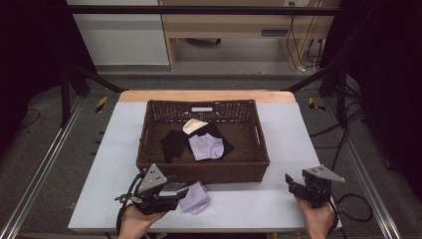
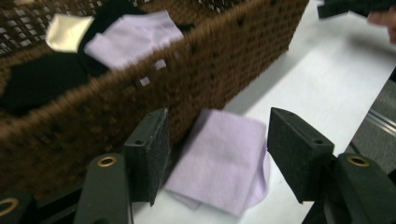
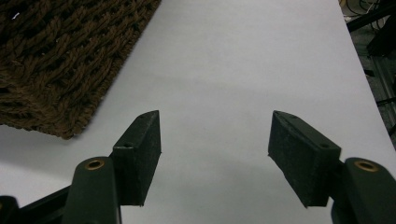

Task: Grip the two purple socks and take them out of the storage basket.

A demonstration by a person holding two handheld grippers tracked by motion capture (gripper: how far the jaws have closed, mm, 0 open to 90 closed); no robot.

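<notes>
A folded lilac cloth (image 1: 195,198) lies on the white table just in front of the brown wicker basket (image 1: 204,172). My left gripper (image 1: 175,195) stands open right beside it; in the left gripper view the lilac cloth (image 2: 224,163) lies flat between and beyond the two jaws, untouched. Inside the basket lie another lilac cloth (image 1: 206,147), black cloths (image 1: 175,143) and a cream piece (image 1: 194,125). My right gripper (image 1: 293,183) is open at the table's front right, with bare table between its jaws (image 3: 215,149).
The basket's front wall (image 2: 140,88) stands close ahead of the left gripper. The basket's corner (image 3: 56,70) lies left of the right gripper. The table's front edge is near both hands. Metal rails run along both sides of the table.
</notes>
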